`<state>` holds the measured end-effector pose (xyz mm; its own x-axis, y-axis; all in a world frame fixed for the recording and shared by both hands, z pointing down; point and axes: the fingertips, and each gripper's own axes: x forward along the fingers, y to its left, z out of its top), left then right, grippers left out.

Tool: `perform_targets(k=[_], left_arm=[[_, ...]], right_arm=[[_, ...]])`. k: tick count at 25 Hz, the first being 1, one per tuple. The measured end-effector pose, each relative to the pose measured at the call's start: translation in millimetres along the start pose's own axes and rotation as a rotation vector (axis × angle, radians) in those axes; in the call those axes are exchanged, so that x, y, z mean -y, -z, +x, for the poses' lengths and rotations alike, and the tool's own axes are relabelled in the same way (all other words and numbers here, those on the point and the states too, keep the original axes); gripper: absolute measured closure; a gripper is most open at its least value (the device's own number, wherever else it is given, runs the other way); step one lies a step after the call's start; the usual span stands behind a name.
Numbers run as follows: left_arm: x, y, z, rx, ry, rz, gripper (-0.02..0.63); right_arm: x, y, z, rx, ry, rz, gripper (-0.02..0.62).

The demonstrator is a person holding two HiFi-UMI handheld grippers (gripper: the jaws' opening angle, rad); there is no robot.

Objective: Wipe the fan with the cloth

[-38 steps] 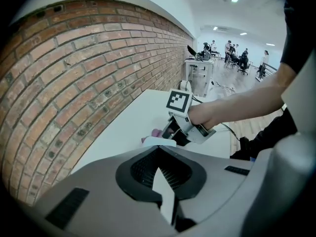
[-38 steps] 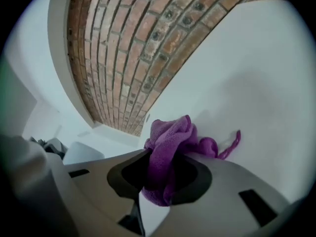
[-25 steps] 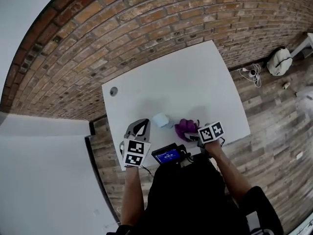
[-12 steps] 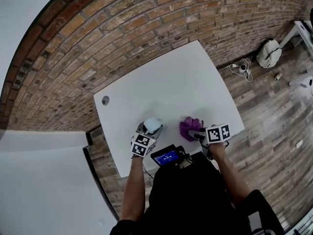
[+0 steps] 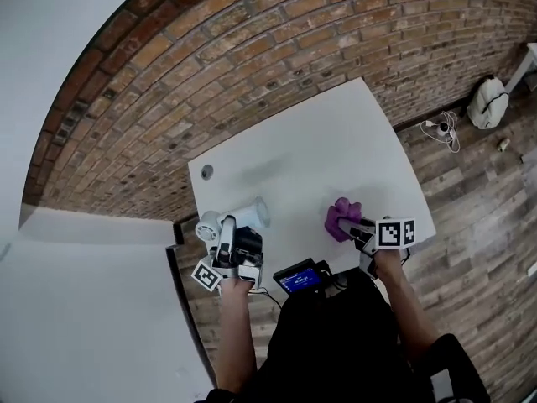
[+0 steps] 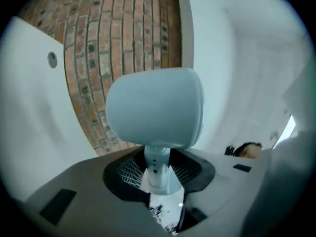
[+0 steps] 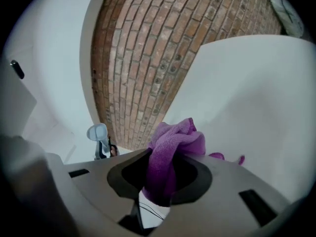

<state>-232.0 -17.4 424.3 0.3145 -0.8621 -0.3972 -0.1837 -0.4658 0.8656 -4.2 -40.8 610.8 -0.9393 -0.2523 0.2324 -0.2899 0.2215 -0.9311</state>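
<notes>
- Since the earlier frames the fan (image 5: 250, 214) has left the table (image 5: 302, 149). It was down on the top just ahead of the left claw (image 5: 227, 234), and it now rides up in that claw, over the table's near left edge.
- The left claw's jaws have just been closing, and the fan's stem sits between them. In the left gripper view the pads pinch the pale stem low down, and the light-blue head (image 6: 155, 107) stands just past the tips, so this claw grips the fan.
- The right claw (image 5: 359, 230) is clamped on the purple cloth (image 5: 341, 218). In the right gripper view the cloth (image 7: 173, 147) is bunched between the jaws and spills out over the tips, with a loose end trailing to the claw's right.
- Compared with before, the cloth looks lifted slightly with the right claw rather than lying slack beside it.
- The two claws are well apart: seen from the right claw, the fan (image 7: 97, 132) is small and far off to its left.
- By my reading both pick-ups are done and no wiping has begun, since cloth and fan do not touch.
- The next move probably calls for bringing the claws together, turning the fan's head toward the right claw, and pressing the bunched cloth on the casing.
- The stem grip is narrow, so a hard push could twist the fan in the jaws.
</notes>
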Motion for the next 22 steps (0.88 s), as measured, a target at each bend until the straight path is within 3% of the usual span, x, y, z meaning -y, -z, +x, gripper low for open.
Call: perform_targets(k=[2,6,8,10,12,15,19,20,22], left_arm=[[34,-12,-1,0.099,0.093,-0.049,0.445],[73,-8,-7,0.161,0.153,-0.098,0.445],[85,1,-11,0.163,0.171,-0.133,0.445],[97,10,-16,0.17,0.209,-0.189,0.445],[107,14,-26,0.176,0.243,-0.244,0.446],[118,19,-48,0.153,0.254,-0.258,0.446],[129,17,-95,0.218,0.327,-0.326,0.451],[133,15,-109,0.227,0.333,-0.332,0.451],[143,13,-136,0.215,0.334,-0.329,0.451]], right_arm=[[-61,-20,11,0.036,-0.156,-0.064,0.502],[-249,-43,5,0.121,-0.628,-0.293,0.502],[-318,-25,0,0.093,-0.75,-0.472,0.502],[-345,0,6,0.054,-0.736,-0.639,0.502],[-345,13,10,0.064,-0.676,-0.713,0.502],[-327,21,15,0.082,-0.566,-0.723,0.502],[-275,44,22,0.017,-0.262,-0.765,0.502],[-268,53,20,0.014,-0.221,-0.74,0.502],[-281,75,11,0.045,-0.247,-0.674,0.502]])
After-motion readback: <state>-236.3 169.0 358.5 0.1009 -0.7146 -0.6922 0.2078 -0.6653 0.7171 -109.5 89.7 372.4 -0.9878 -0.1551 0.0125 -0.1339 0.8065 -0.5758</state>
